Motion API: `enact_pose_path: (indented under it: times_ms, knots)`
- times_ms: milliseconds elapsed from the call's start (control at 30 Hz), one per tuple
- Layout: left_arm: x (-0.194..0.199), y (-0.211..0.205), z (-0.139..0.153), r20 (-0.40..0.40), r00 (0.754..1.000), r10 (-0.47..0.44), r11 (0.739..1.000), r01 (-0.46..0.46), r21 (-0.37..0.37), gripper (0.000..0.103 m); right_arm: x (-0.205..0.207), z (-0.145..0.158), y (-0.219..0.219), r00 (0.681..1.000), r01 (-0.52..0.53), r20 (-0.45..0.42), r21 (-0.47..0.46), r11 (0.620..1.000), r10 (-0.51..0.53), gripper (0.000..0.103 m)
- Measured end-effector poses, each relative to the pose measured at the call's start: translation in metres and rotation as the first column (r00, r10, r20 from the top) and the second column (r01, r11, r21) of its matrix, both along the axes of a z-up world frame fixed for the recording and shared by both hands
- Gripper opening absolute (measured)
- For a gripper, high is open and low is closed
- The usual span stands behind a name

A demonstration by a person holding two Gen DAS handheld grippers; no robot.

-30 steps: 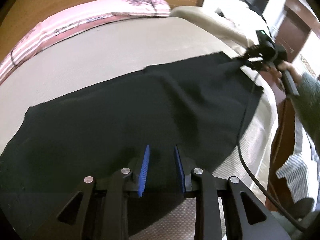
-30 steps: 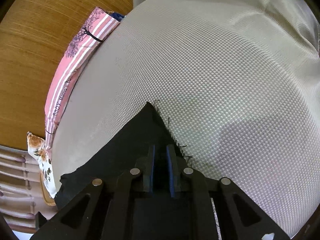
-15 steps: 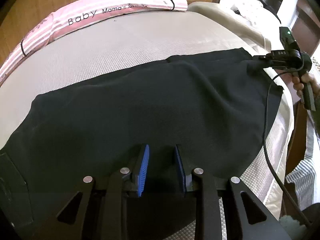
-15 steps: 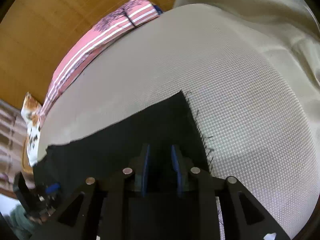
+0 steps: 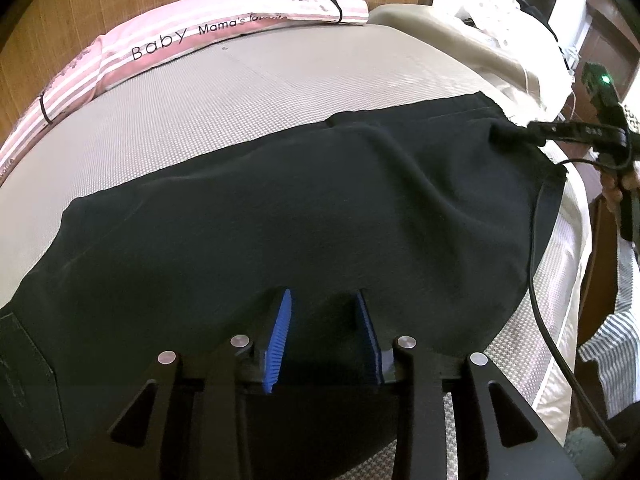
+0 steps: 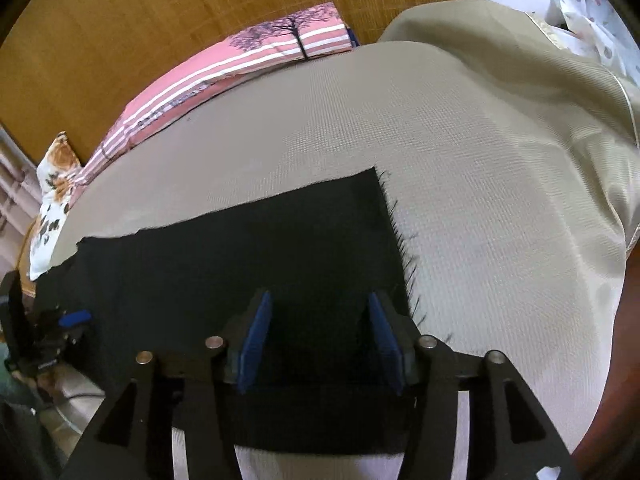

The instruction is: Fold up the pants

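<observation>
Black pants (image 5: pixel 280 208) lie spread flat across a beige textured bed (image 5: pixel 224 92). My left gripper (image 5: pixel 322 308) is open, its blue-padded jaws standing apart over the near edge of the pants. My right gripper (image 6: pixel 316 312) is open, its jaws wide apart over the frayed leg hem of the pants (image 6: pixel 280 248). In the left wrist view the right gripper (image 5: pixel 516 132) shows at the pants' far right end. In the right wrist view the left gripper (image 6: pixel 60 324) shows at the far left end.
A pink striped pillow (image 5: pixel 192 40) lies along the wooden headboard (image 6: pixel 160 20). A floral cushion (image 6: pixel 52 184) sits at the bed's corner. A beige blanket (image 6: pixel 520 92) is bunched on the right. A black cable (image 5: pixel 540 272) hangs off the bed edge.
Both grippers have opened and let go of the pants, which now lie flat on the bed. The right gripper's jaws have spread wide; both views have tilted up toward the headboard.
</observation>
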State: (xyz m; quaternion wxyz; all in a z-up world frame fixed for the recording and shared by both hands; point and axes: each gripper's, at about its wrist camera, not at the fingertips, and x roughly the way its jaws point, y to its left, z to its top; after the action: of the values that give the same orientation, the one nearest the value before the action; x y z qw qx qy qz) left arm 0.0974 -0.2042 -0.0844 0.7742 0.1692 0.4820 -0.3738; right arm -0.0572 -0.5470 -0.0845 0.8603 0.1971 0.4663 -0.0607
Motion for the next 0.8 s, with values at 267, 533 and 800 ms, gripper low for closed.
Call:
enact_pose_path:
  times_ms: [267, 533, 800]
  knots:
    - [-0.002, -0.002, 0.000, 0.014, 1.000, -0.008, 1.000, 0.007, 0.004, 0.040, -0.010, -0.002, 0.016, 0.999, -0.036, -0.007, -0.020, 0.999, 0.036, 0.049]
    - [-0.003, -0.003, 0.000, 0.017, 1.000, -0.010, 1.000, 0.010, 0.005, 0.041, -0.022, 0.000, 0.016, 0.999, -0.029, 0.037, 0.077, 0.997, 0.026, 0.006]
    - [-0.004, -0.003, 0.000, 0.024, 1.000, -0.016, 1.000, 0.016, -0.001, 0.042, -0.064, -0.021, 0.044, 0.999, -0.052, -0.001, 0.174, 0.983, 0.053, 0.007]
